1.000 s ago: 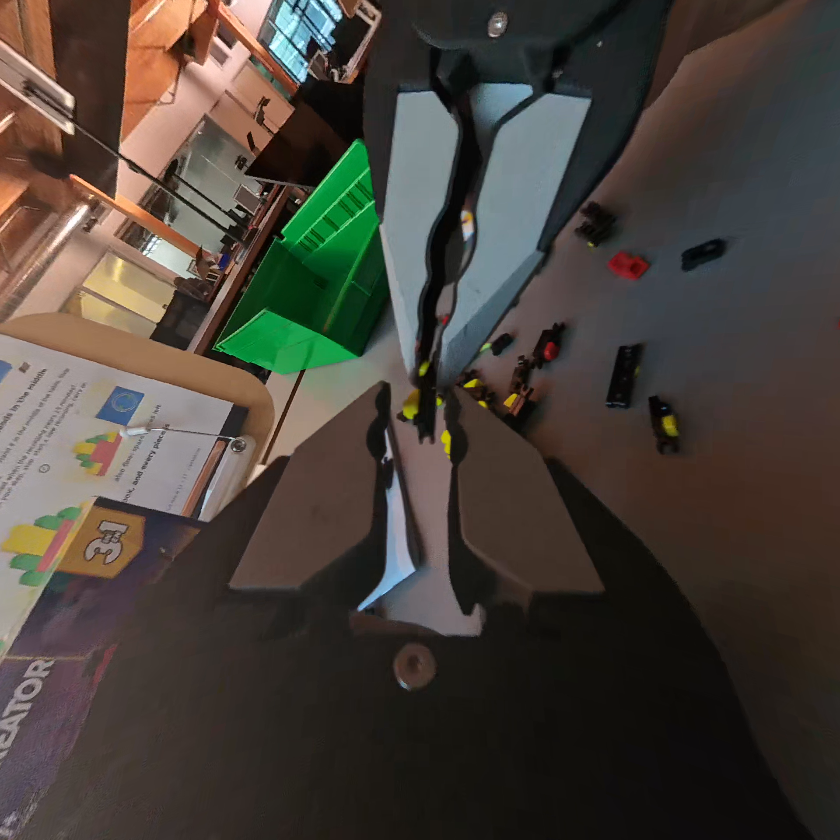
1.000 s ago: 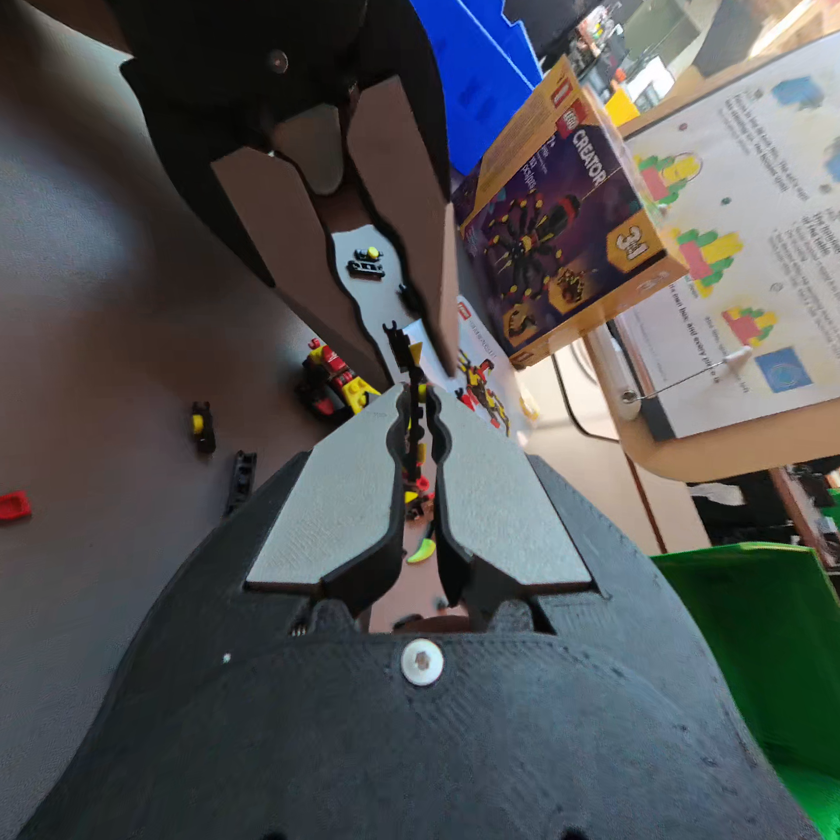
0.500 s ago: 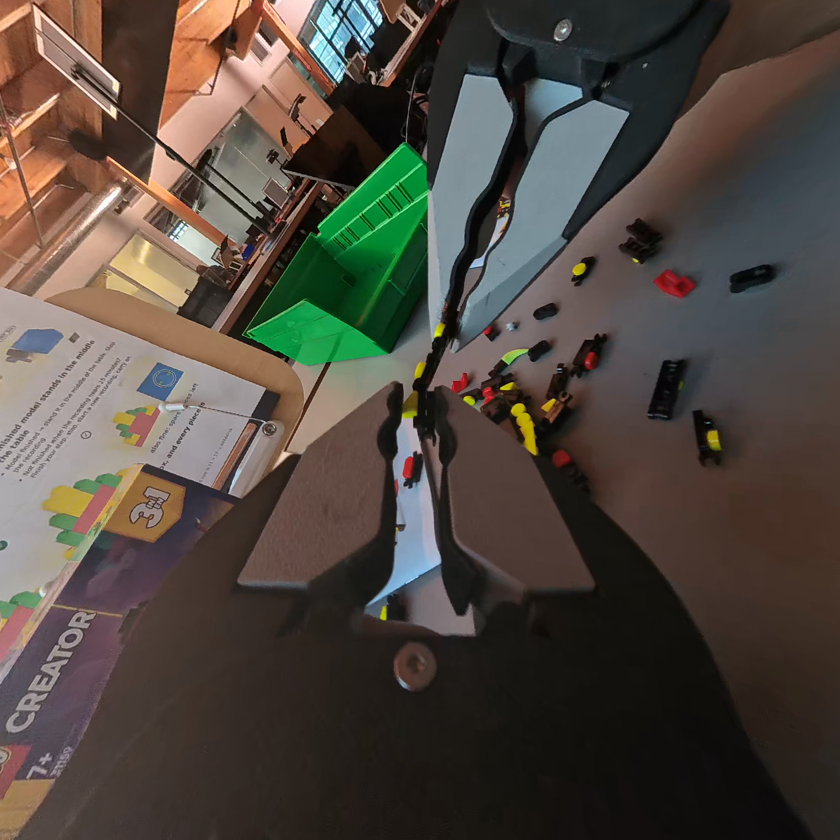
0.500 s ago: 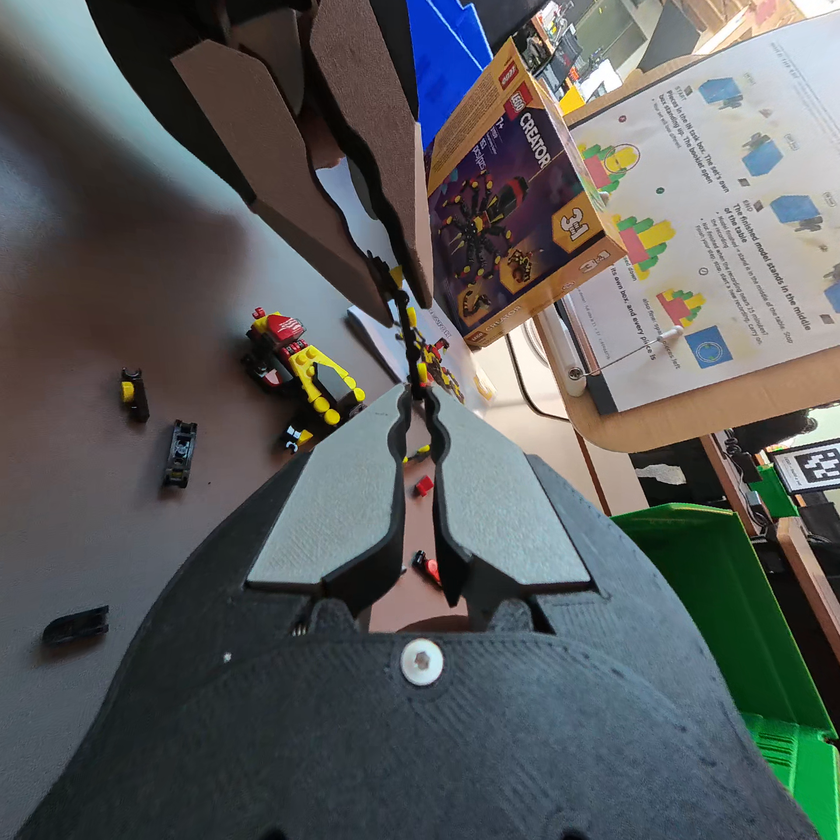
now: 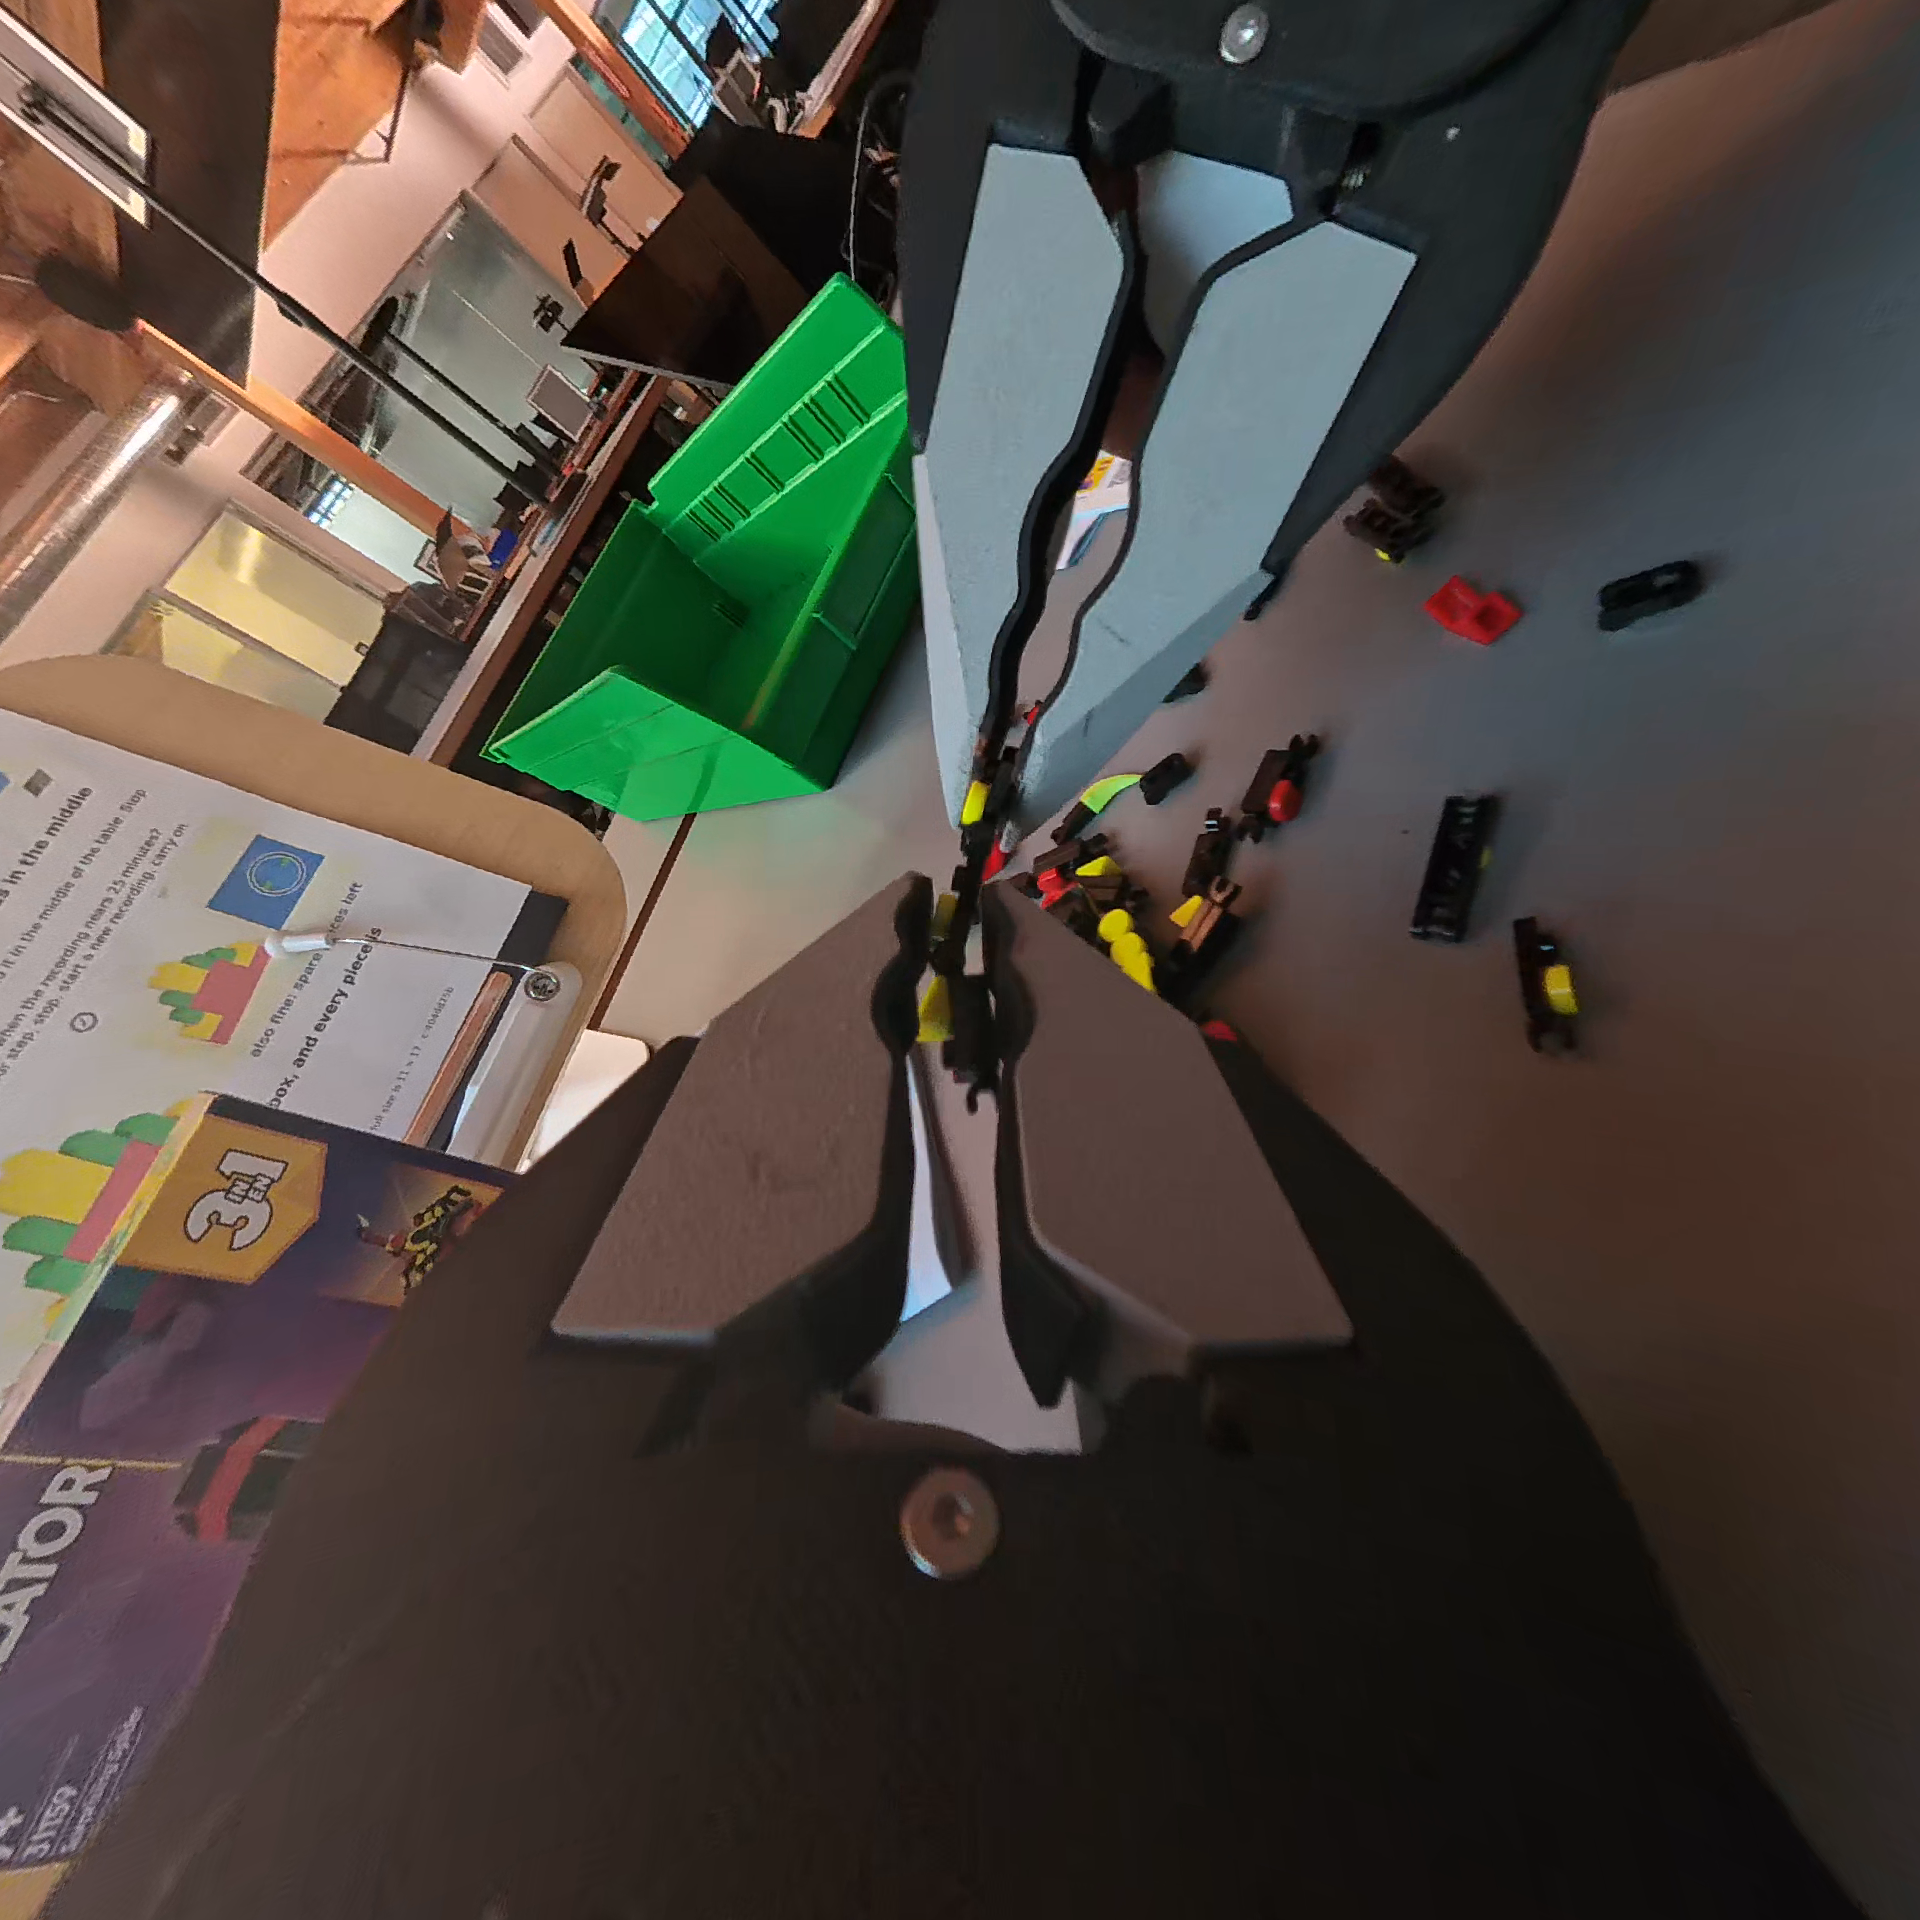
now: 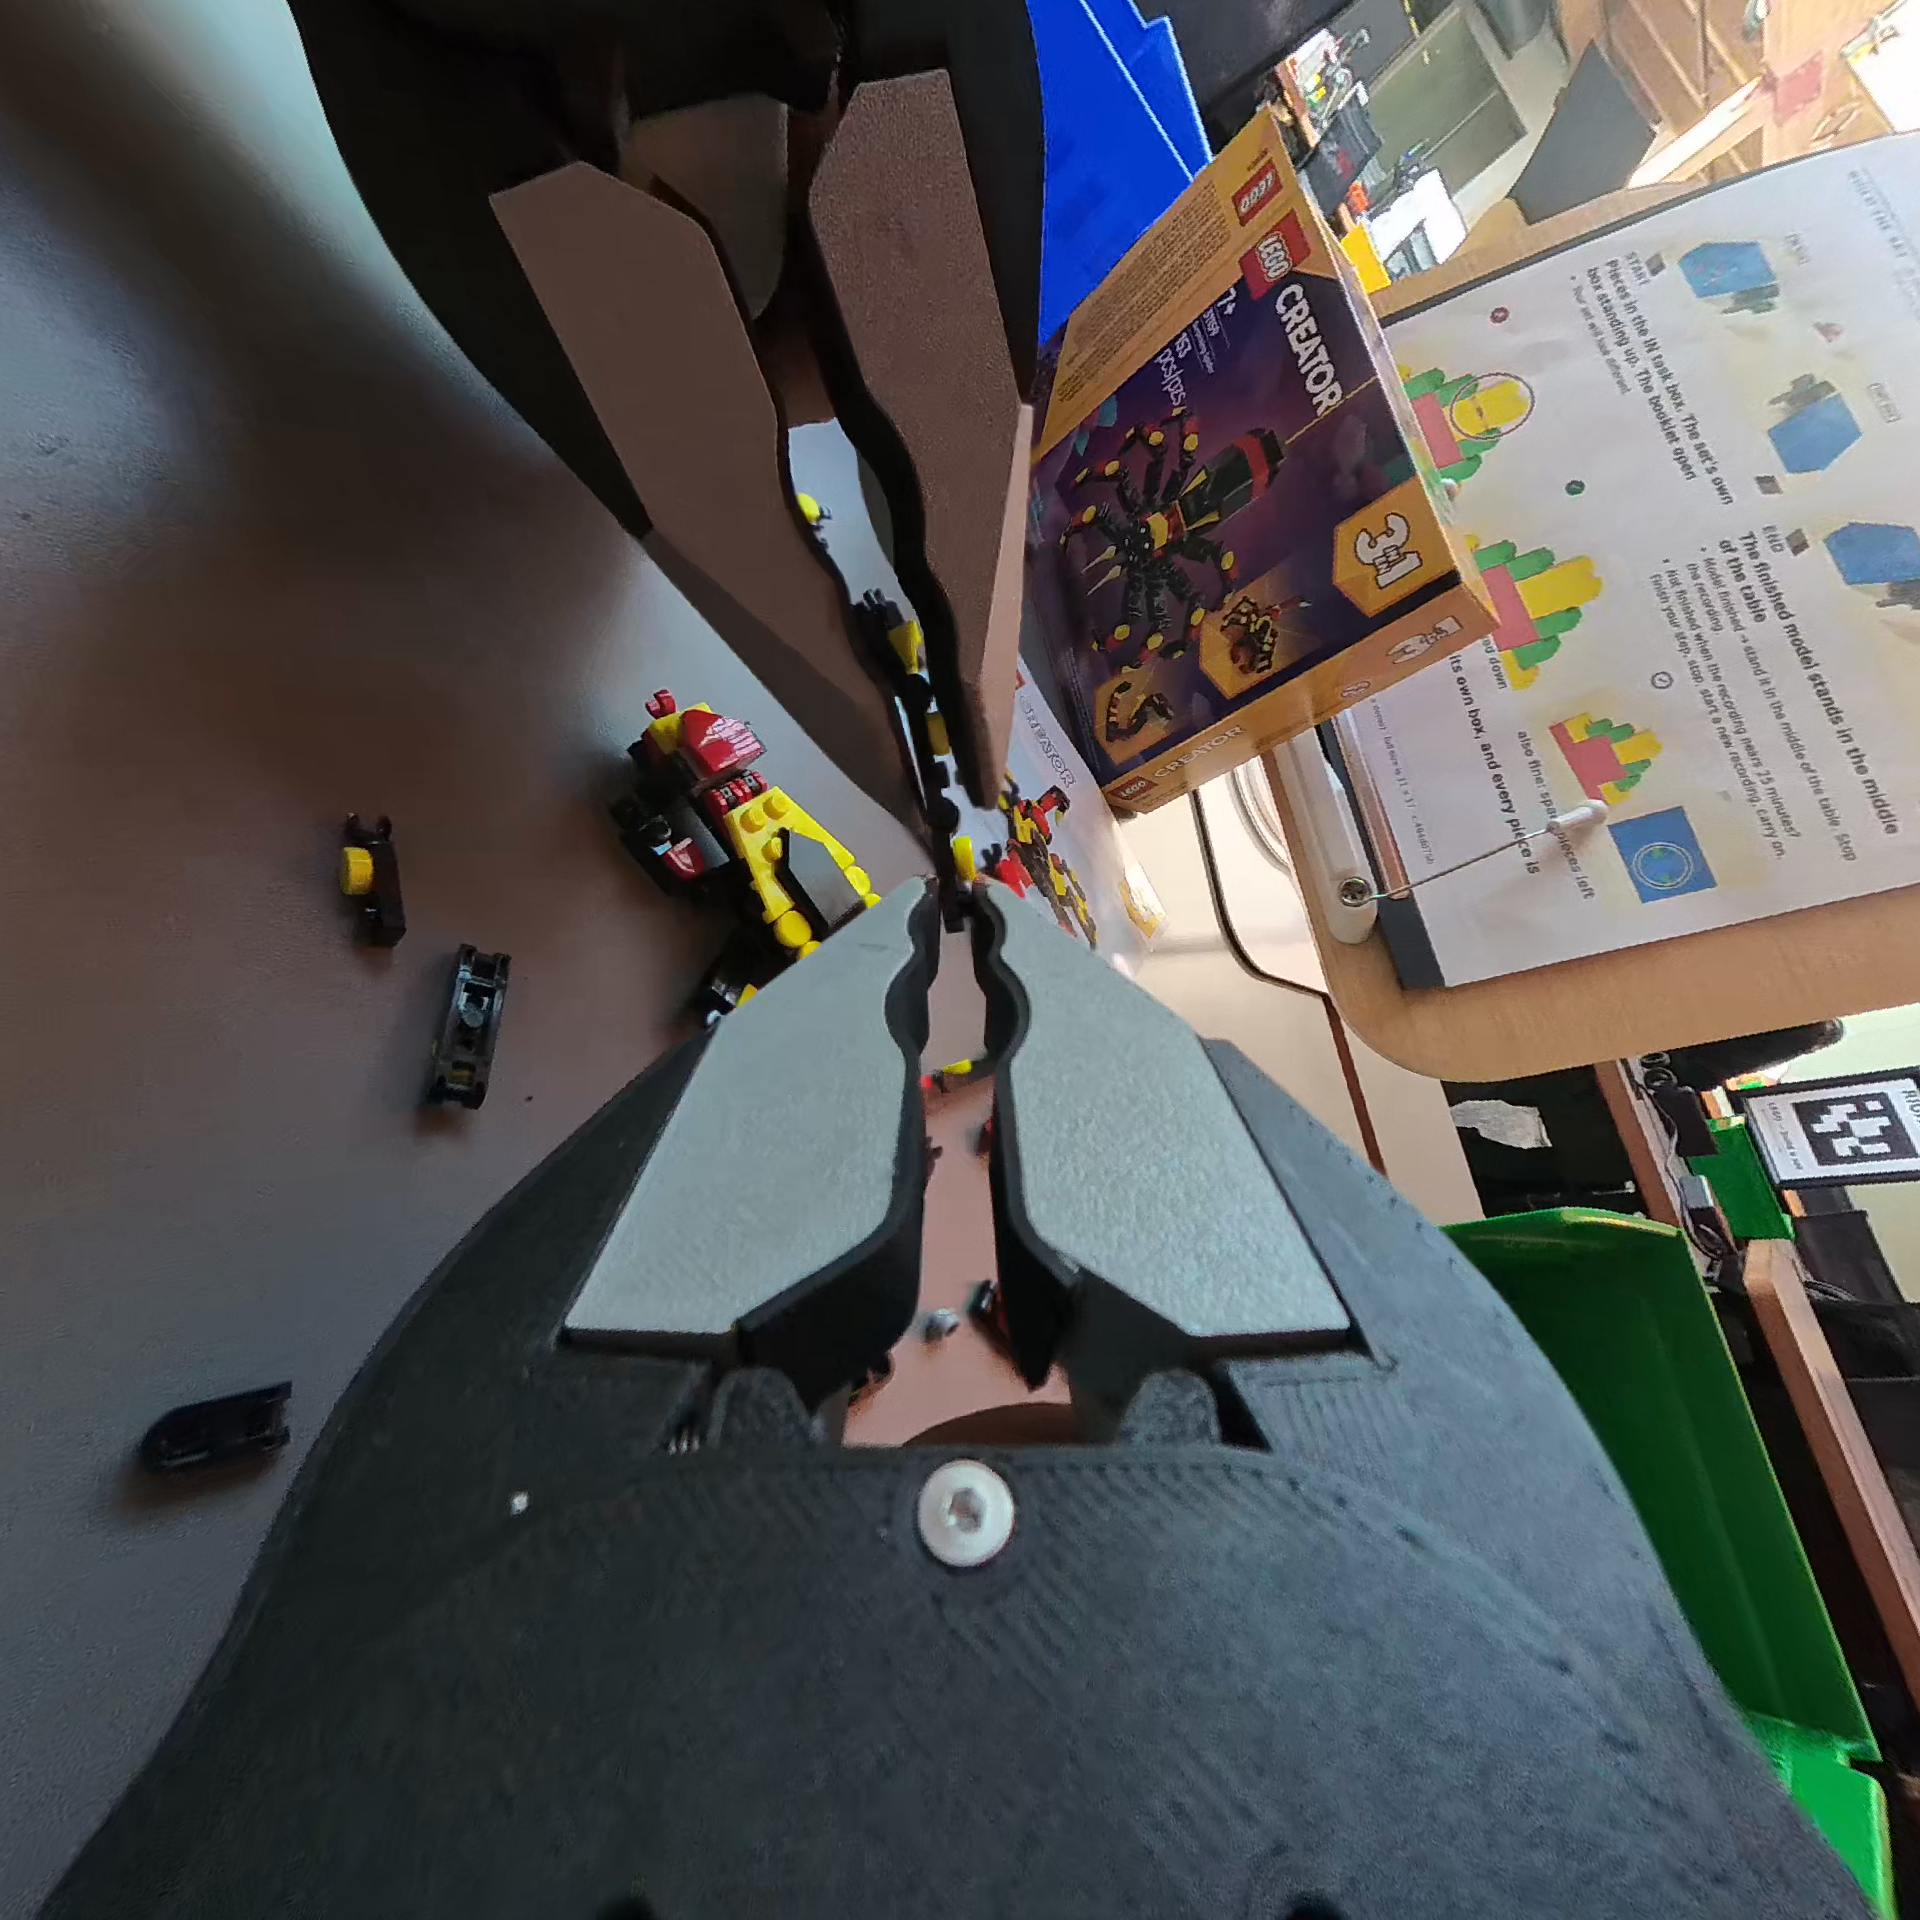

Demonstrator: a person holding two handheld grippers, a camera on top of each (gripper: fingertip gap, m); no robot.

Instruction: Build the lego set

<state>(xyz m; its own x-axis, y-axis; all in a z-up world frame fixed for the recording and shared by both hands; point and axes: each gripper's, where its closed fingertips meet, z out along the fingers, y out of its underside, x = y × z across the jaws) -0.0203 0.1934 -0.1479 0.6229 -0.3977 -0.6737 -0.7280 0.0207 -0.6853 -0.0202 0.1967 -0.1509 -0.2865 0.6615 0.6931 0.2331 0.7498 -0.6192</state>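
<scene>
We keep the loose bricks [image 5: 1164, 914] on the grey table [image 5: 1714, 364] untouched. Both grippers clench one thin black-and-yellow brick chain [image 5: 977, 821]: left gripper [image 5: 961, 961] near end, right gripper [image 6: 961, 914] far end; we hold aligned, squeezing gently.

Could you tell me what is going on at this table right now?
A person works two handheld grippers tip to tip above a grey table. The left gripper and the right gripper each pinch an end of a thin black-and-yellow brick chain stretched between them. Loose bricks lie scattered below, a partly built yellow-and-red model sits nearby, and the set's box stands beside an instruction sheet.
</scene>
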